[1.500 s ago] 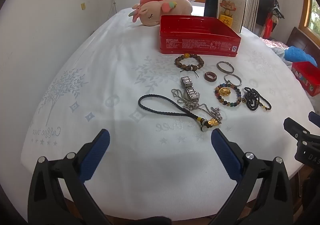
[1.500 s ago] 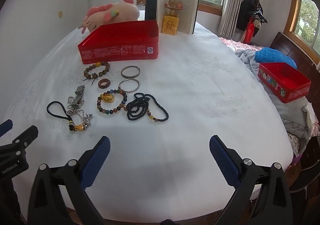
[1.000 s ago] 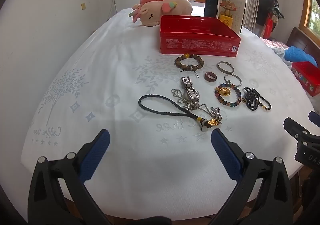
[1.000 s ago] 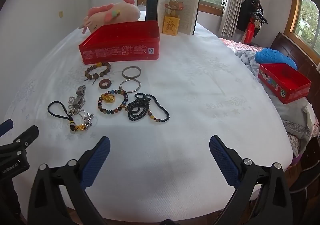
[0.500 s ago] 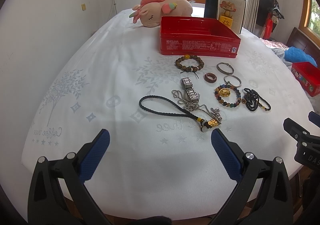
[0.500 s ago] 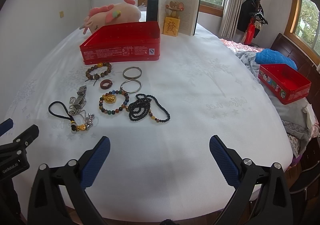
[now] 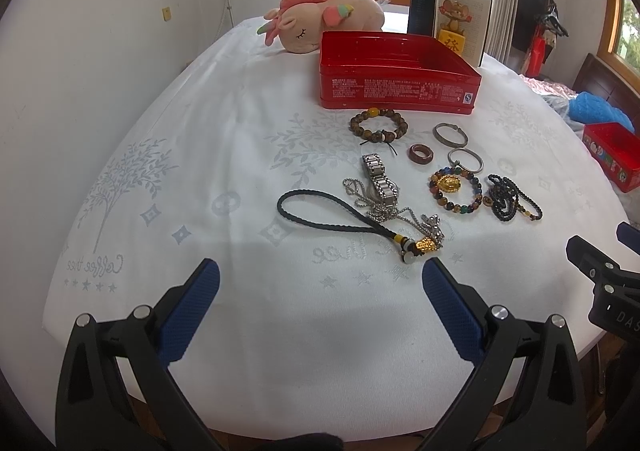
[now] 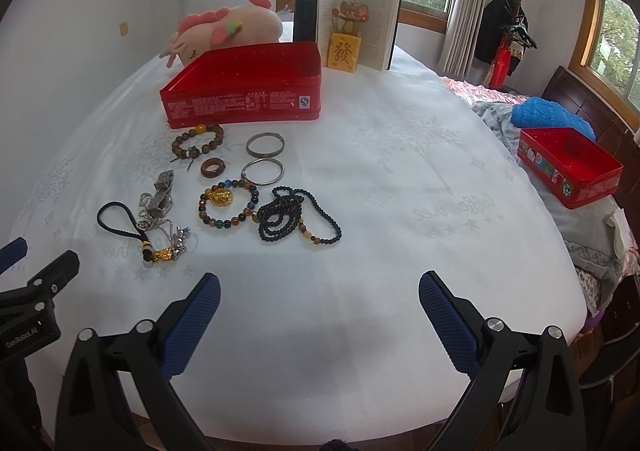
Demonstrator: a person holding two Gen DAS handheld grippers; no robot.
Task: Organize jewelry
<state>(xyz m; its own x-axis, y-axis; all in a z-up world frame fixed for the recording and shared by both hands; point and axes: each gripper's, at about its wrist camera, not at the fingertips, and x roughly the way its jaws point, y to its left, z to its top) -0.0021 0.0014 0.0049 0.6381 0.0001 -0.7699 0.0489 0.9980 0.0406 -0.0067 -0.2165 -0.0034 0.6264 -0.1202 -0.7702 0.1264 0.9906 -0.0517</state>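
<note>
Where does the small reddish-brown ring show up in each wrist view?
Left wrist: the reddish-brown ring lies right of centre, between the wooden bead bracelet and the two silver bangles.
Right wrist: the ring lies left of centre, below that bracelet.
Shared landmark: the large red tin behind it.

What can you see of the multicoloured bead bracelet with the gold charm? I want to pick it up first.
The multicoloured bead bracelet is a closed loop of glossy round beads in amber, brown, blue, green and dark tones, with a shiny gold figure charm lying at the loop's near-left side. It lies flat on the white tablecloth, just in front of the lower silver bangle. On its right it meets the black bead necklace. Neither gripper touches it.
</note>
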